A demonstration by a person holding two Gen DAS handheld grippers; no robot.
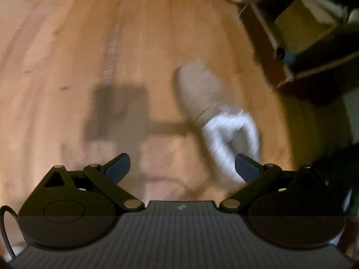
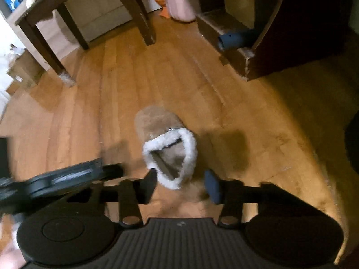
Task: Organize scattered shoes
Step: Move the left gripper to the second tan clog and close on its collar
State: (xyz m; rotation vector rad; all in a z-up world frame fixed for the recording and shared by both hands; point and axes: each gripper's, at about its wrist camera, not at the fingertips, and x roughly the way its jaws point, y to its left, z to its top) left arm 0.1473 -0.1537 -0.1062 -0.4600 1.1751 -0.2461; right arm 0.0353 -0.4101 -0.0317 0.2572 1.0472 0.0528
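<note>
Right wrist view — slipper (image 2: 167, 148) on floor between right tool's (image 2: 182, 185) parted, non-touching fingers.

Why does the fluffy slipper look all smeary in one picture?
In the left wrist view the slipper and wooden floor are streaked with motion blur; in the right wrist view the slipper is sharper, only the other gripper at the left edge smears. Both views bend at the edges.

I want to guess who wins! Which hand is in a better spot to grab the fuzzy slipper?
Probably the right. The right gripper has the slipper's fluffy heel sitting between its open fingers. The left gripper is open too, but the slipper lies off toward one finger.
</note>
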